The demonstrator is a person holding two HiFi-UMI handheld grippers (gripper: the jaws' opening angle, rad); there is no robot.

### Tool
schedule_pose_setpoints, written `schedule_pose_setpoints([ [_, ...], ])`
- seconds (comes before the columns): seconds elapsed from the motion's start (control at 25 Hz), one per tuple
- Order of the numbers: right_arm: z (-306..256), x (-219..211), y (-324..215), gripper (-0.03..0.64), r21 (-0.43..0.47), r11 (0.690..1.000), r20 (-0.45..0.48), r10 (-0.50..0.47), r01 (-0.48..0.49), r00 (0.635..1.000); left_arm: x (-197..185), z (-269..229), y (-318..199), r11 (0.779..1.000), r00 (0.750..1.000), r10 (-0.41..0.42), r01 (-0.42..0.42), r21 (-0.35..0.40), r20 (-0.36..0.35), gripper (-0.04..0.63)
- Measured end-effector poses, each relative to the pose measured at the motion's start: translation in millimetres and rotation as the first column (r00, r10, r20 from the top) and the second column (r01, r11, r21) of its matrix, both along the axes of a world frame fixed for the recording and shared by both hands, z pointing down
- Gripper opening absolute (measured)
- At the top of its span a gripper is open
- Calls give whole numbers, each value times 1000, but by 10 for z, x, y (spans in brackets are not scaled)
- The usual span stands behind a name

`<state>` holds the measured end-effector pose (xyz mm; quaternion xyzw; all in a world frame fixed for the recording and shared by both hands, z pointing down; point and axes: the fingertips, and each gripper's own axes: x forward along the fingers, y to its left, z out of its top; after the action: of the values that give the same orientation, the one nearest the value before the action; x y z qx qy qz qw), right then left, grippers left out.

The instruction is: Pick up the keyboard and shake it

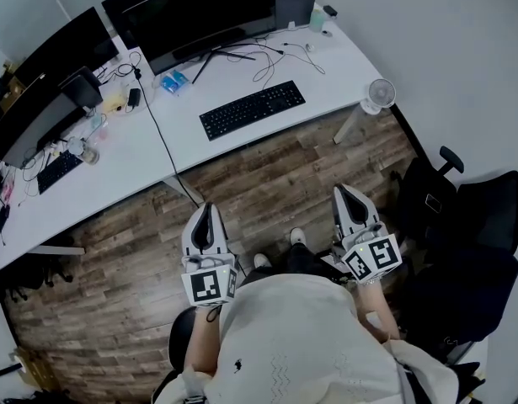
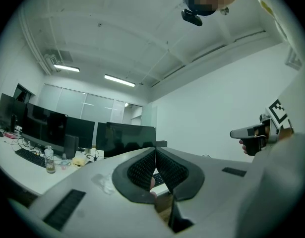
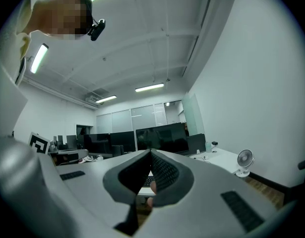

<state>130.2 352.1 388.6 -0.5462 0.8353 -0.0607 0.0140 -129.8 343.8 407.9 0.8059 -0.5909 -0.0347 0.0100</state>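
Note:
A black keyboard (image 1: 252,109) lies on the white desk (image 1: 326,74), in front of a large dark monitor (image 1: 200,11). My left gripper (image 1: 207,210) and right gripper (image 1: 346,194) are both held close to the person's body, over the wooden floor and well short of the desk. Both are shut with their tips meeting and nothing between them. In the left gripper view the jaws (image 2: 154,152) point level toward the desk, and a sliver of the keyboard (image 2: 157,179) shows behind them. The right gripper view shows its jaws (image 3: 150,155) shut likewise, keyboard (image 3: 146,181) partly hidden behind.
A small white fan (image 1: 380,95) stands at the desk's right corner. Cables (image 1: 275,57) trail behind the keyboard. A second desk at the left carries another keyboard (image 1: 58,170), a bottle (image 1: 88,151) and clutter. A black office chair (image 1: 469,217) stands at the right.

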Motion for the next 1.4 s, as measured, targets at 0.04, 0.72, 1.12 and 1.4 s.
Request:
schedule_pose_setpoints([
  [0.04, -7, -14, -4, 1, 2, 1000, -5, -1, 1, 1000, -22, 3, 1, 1000, 1000, -3, 3, -3, 0, 15],
  [0.72, 17, 152, -577, 1, 37, 999, -40, -1, 2, 999, -44, 57, -403, 998, 997, -63, 63, -17, 36, 15],
  [1.12, 79, 250, -1470, 1, 16, 997, -25, -69, 70, 997, 151, 35, -1094, 994, 989, -109, 112, -19, 99, 14],
  [1.4, 51, 429, -2053, 1, 16, 994, 9, -105, 105, 994, 397, -83, -1557, 992, 987, -128, 128, 0, 101, 15],
])
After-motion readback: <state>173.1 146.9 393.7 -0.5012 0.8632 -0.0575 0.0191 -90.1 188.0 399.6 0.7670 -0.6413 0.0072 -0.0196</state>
